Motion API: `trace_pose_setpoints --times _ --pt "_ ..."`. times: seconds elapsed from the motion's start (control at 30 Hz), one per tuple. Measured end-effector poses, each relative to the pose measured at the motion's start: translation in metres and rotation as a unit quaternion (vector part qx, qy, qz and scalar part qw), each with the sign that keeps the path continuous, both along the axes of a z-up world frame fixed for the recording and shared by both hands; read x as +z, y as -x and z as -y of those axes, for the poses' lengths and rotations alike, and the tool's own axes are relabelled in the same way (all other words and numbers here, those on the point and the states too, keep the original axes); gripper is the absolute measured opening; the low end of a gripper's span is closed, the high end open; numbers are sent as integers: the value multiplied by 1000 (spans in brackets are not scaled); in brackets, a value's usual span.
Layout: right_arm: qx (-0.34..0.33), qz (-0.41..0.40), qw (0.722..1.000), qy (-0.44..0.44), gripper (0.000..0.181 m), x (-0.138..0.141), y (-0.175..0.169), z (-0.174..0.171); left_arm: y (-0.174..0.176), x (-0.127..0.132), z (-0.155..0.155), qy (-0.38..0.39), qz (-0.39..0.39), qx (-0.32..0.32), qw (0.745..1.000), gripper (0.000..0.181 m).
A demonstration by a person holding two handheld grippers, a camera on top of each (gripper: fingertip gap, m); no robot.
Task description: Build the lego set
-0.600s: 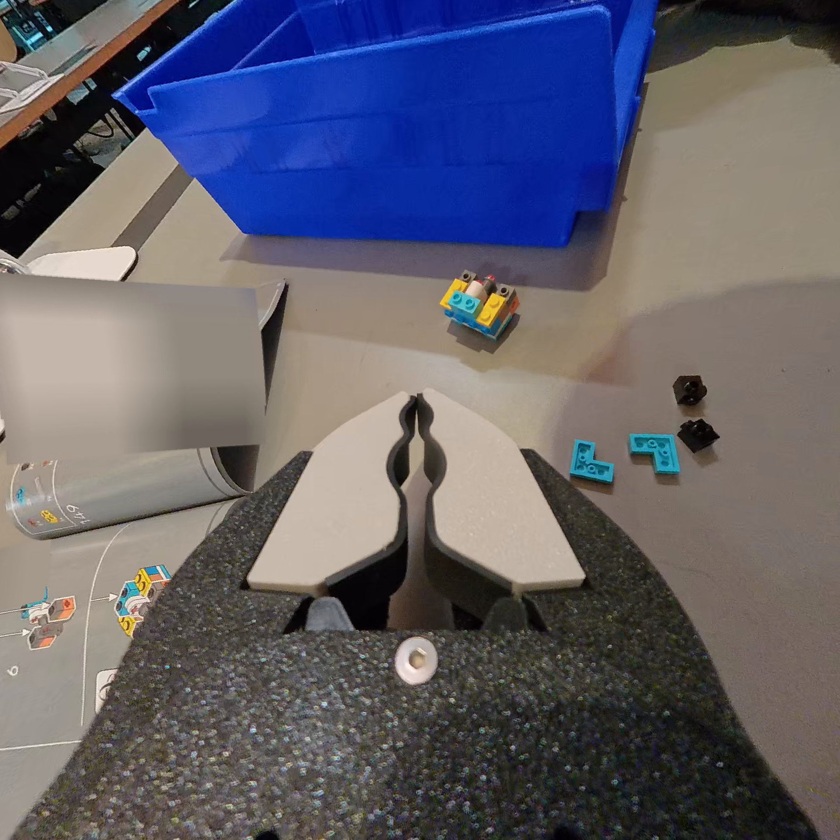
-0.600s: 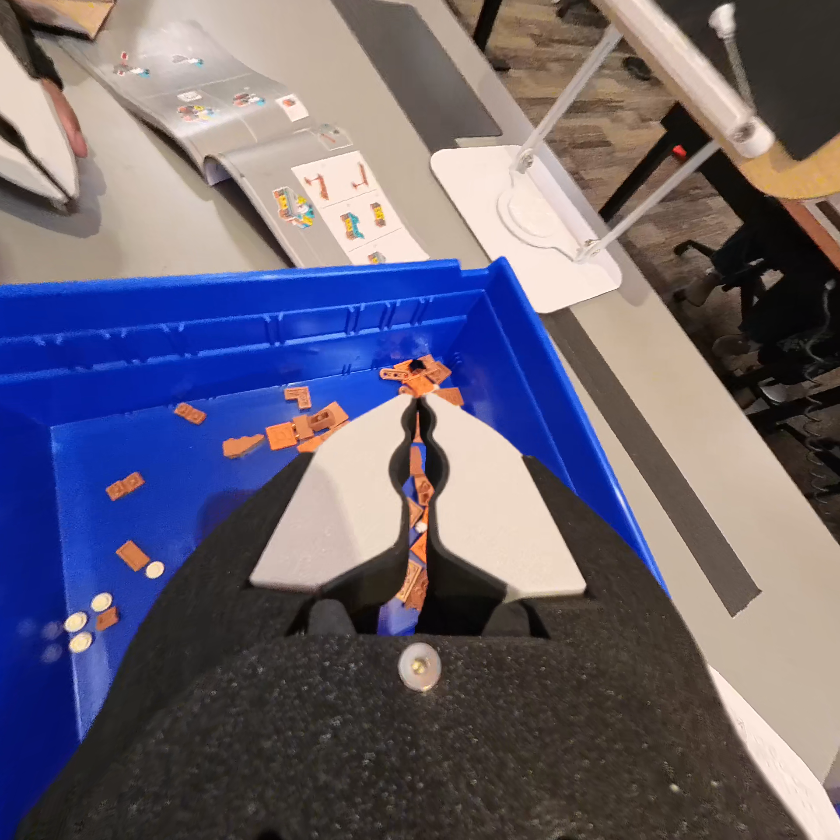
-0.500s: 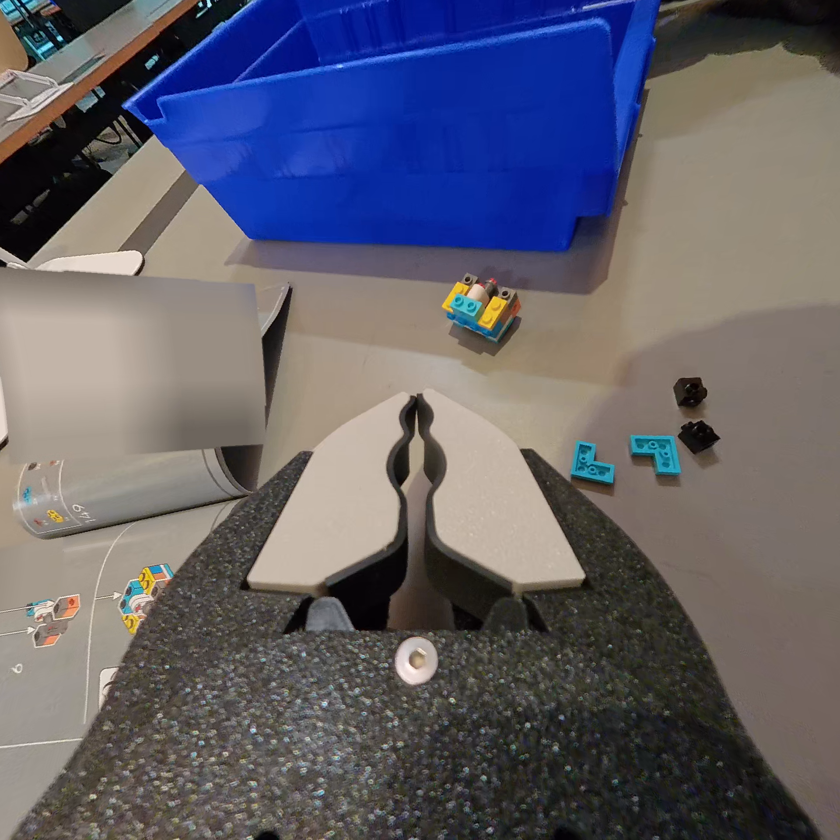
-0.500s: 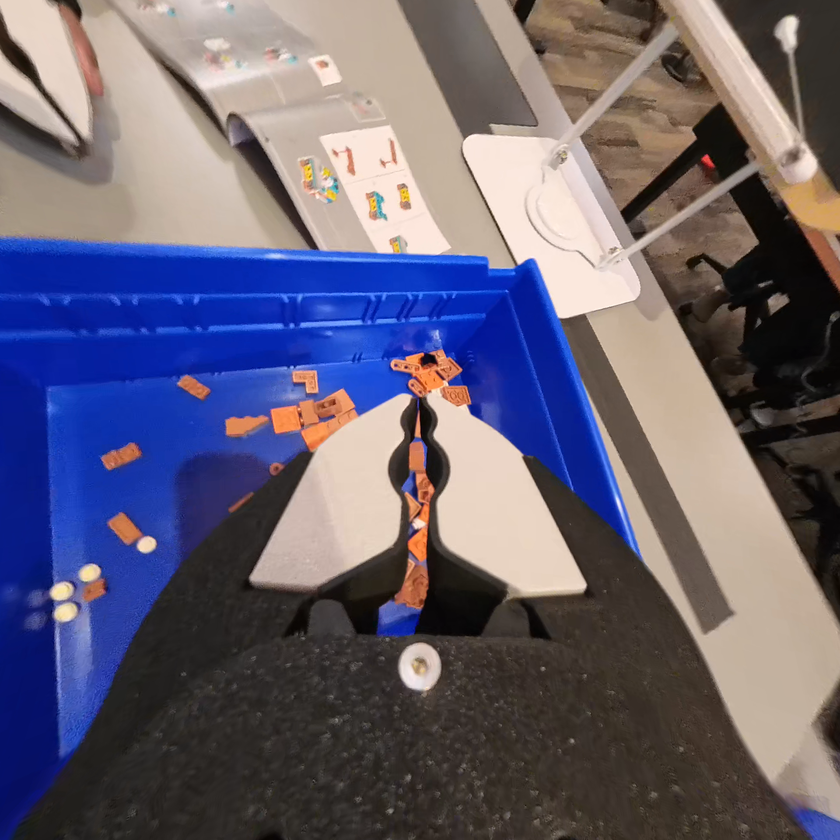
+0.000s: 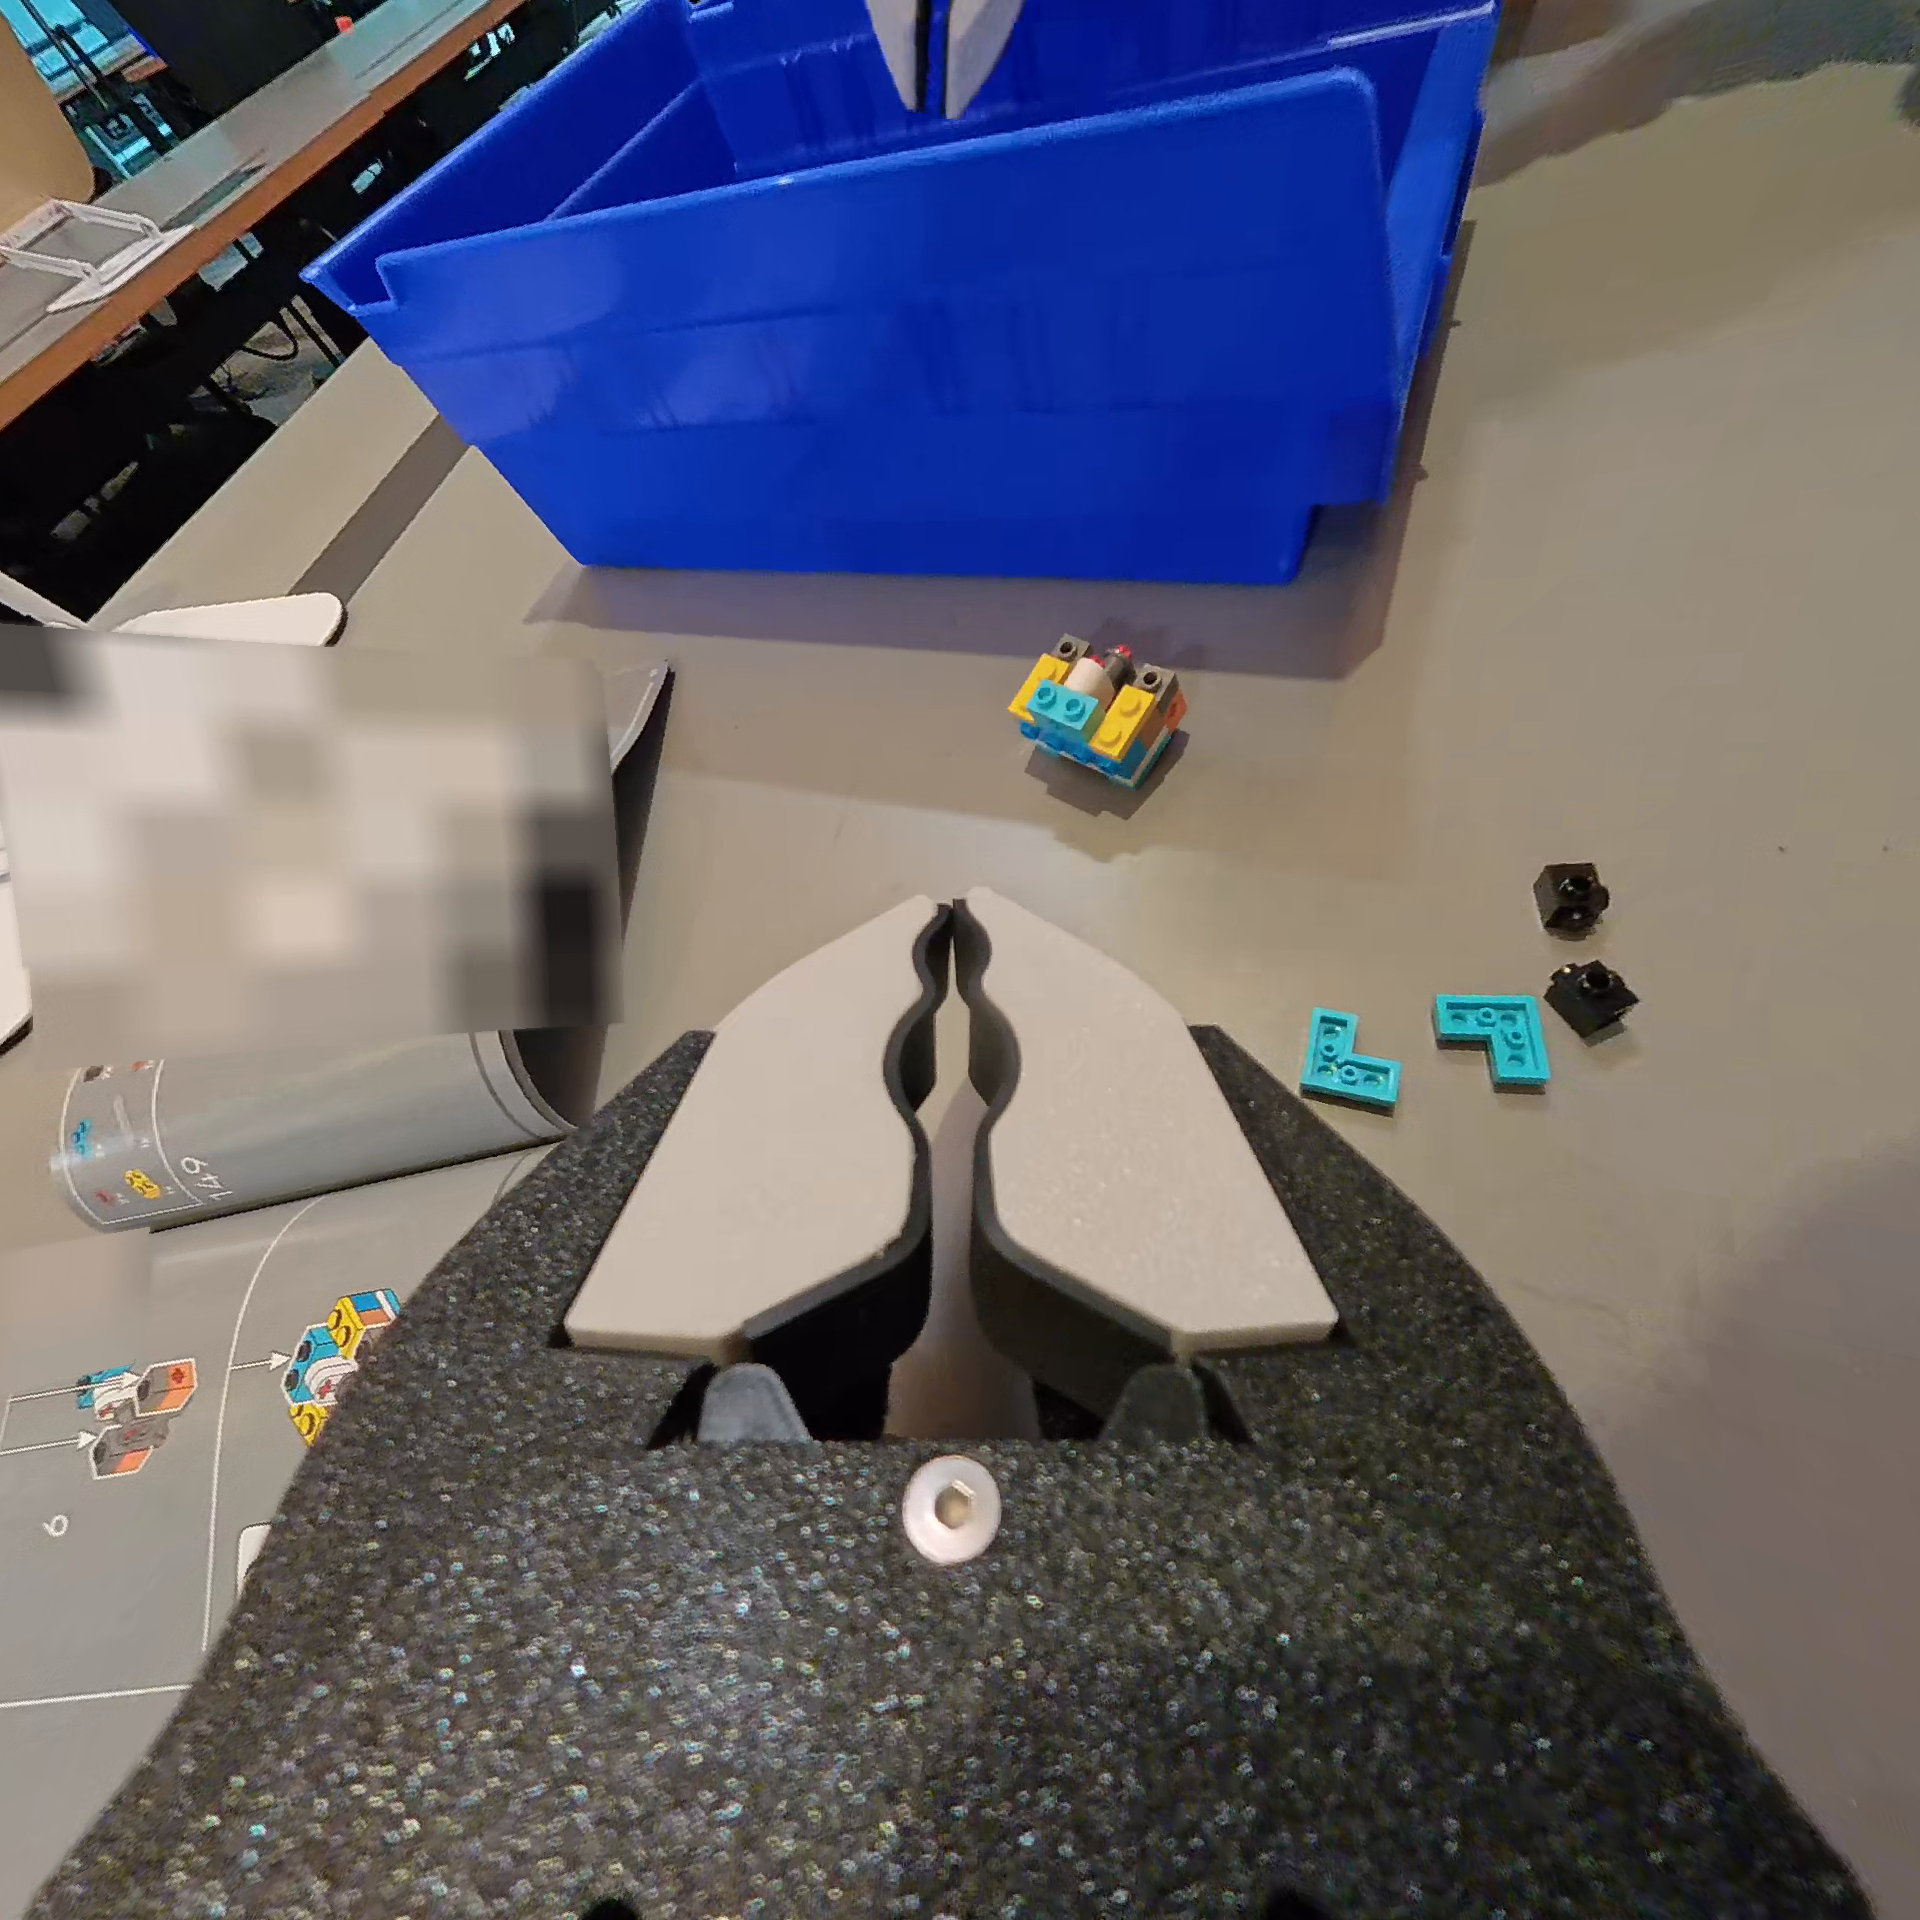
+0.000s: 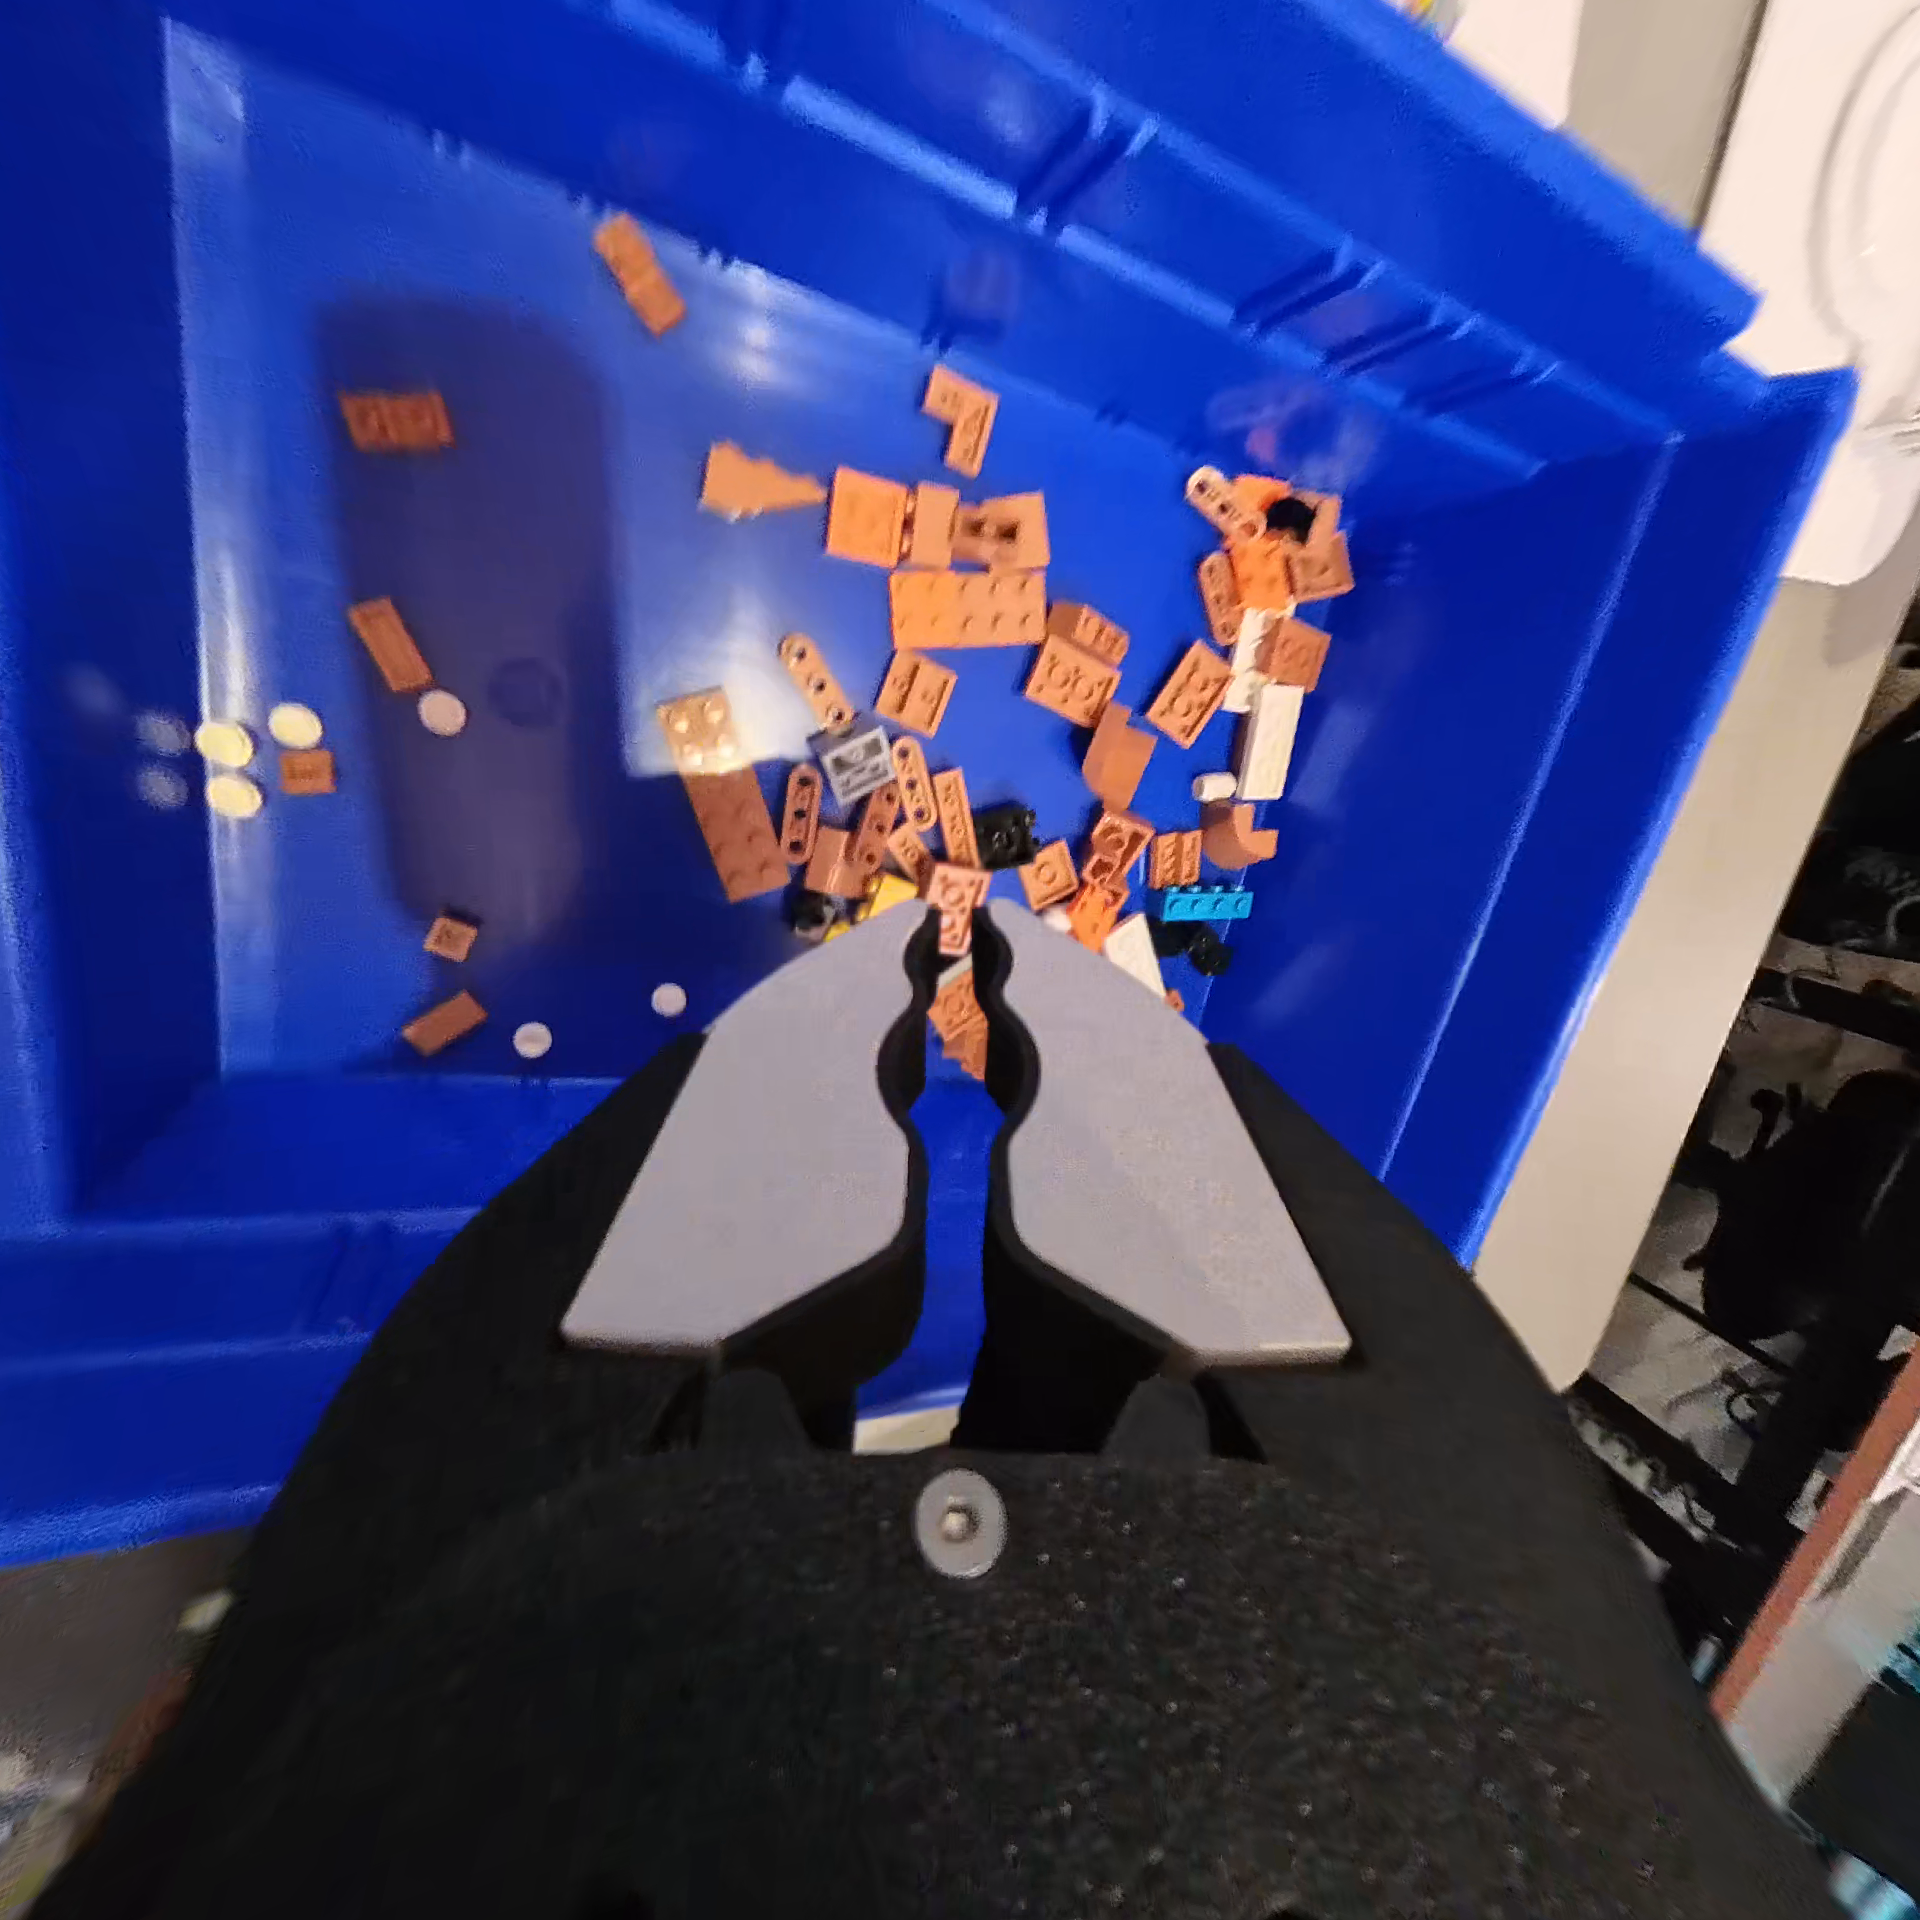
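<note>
My left gripper (image 5: 953, 906) is shut and empty, held above the grey table short of a small yellow, teal and grey lego assembly (image 5: 1096, 712). Two teal L-shaped plates (image 5: 1345, 1060) (image 5: 1496, 1034) and two small black pieces (image 5: 1569, 894) (image 5: 1590, 1000) lie to its right. My right gripper (image 6: 956, 914) points down into the blue bin (image 6: 1558, 727), jaws a little apart, over a heap of orange pieces (image 6: 966, 608). An orange plate (image 6: 958, 902) shows in the gap between the tips. The right gripper also shows in the left wrist view (image 5: 935, 94), over the bin's back part.
The blue bin (image 5: 914, 364) stands behind the assembly. An open instruction booklet (image 5: 208, 1153) lies at the left. In the bin there are also white round tiles (image 6: 223, 743), a teal brick (image 6: 1205, 906) and white pieces (image 6: 1270, 743). The table's right edge (image 6: 1621, 1091) runs beside the bin. The left gripper's tips are roughly 25 cm from the right gripper's.
My right gripper has tipped downward and moved deeper over the bin, and its jaws have parted slightly. My left gripper has stayed shut and has barely moved.
</note>
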State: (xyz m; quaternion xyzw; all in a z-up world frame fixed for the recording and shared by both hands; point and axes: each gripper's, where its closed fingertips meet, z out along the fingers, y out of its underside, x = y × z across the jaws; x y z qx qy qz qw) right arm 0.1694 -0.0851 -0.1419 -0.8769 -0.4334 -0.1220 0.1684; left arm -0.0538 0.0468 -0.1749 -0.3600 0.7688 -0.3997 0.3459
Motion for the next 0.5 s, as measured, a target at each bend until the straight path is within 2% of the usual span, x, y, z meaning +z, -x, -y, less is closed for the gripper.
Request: trace_pose_setpoints --times 0.37,0.5 --pt "33 17 996 84 7 -8 0 10 0 -1 0 -2 -2 1 1000 0" --pt "72 29 987 138 8 -12 0 20 0 -1 0 -3 -3 1 1000 0"
